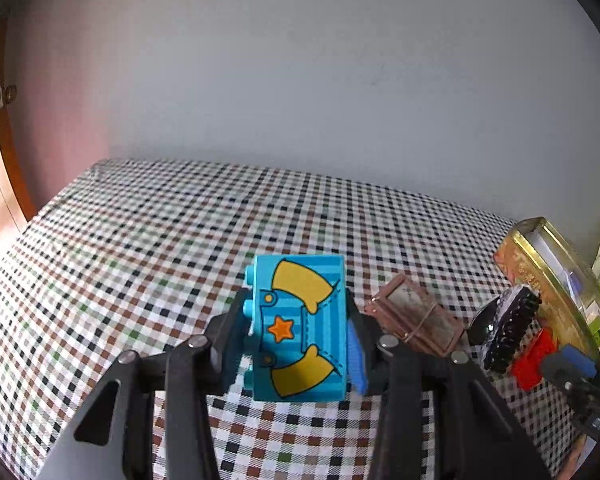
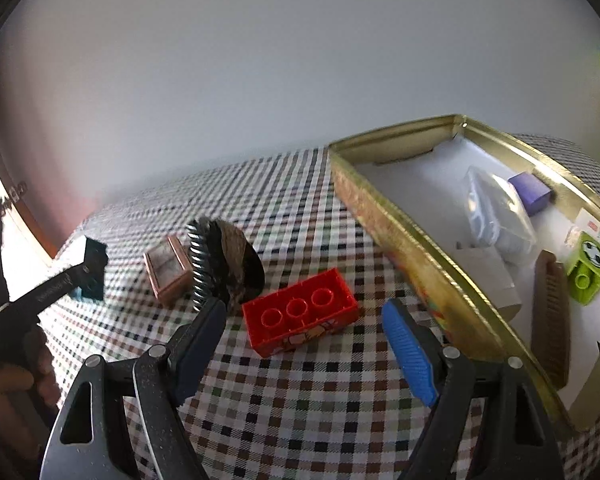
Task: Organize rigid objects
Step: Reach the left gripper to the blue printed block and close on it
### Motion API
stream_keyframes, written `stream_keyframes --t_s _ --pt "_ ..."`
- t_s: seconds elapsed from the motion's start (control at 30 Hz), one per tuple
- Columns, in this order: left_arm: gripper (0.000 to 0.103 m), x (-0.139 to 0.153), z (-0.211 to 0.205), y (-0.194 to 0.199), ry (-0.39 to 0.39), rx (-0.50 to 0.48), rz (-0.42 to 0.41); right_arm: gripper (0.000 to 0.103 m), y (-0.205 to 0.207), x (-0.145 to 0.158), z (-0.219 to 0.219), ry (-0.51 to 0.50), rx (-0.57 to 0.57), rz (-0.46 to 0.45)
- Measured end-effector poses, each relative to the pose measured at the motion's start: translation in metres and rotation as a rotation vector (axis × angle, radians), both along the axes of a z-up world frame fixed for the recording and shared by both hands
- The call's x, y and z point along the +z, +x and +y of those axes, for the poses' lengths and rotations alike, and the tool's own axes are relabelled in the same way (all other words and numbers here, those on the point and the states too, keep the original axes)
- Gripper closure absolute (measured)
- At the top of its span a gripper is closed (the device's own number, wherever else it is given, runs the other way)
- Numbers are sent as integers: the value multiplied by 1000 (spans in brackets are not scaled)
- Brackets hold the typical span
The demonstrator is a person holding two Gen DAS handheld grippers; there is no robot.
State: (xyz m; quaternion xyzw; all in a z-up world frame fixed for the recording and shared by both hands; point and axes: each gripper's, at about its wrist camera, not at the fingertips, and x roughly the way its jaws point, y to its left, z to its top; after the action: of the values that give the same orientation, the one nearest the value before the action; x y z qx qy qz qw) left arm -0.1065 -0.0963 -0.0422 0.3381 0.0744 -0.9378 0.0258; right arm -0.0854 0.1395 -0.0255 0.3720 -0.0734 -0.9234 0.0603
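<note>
Over the tabletop [image 1: 140, 240], your left hand-held gripper [image 1: 300, 336] clamps the blue brick [image 1: 300, 328]; your right hand-held gripper [image 2: 304, 344] gapes open, red brick [image 2: 300, 312] at twelve o'clock.

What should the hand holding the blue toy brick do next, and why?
Probably carry it rightward to the gold tin. The left gripper is shut on the blue brick, and the tin already holds a green brick.
</note>
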Motion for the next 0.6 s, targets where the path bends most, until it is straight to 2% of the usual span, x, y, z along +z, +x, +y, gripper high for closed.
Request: stream_keyframes --t_s 0.23,0.37,0.43,0.6 --pt "61 3 -7 1 -7 -11 -1 21 -24 -14 -9 56 38 -109" --pt "61 6 -5 1 -10 -10 -6 22 -25 -15 -15 86 66 -108" --pt "61 7 -6 -2 -12 -9 -6 32 -24 -16 -15 99 70 -105" --pt "61 6 -4 -2 -14 2 -5 33 -23 -17 -10 79 91 -99"
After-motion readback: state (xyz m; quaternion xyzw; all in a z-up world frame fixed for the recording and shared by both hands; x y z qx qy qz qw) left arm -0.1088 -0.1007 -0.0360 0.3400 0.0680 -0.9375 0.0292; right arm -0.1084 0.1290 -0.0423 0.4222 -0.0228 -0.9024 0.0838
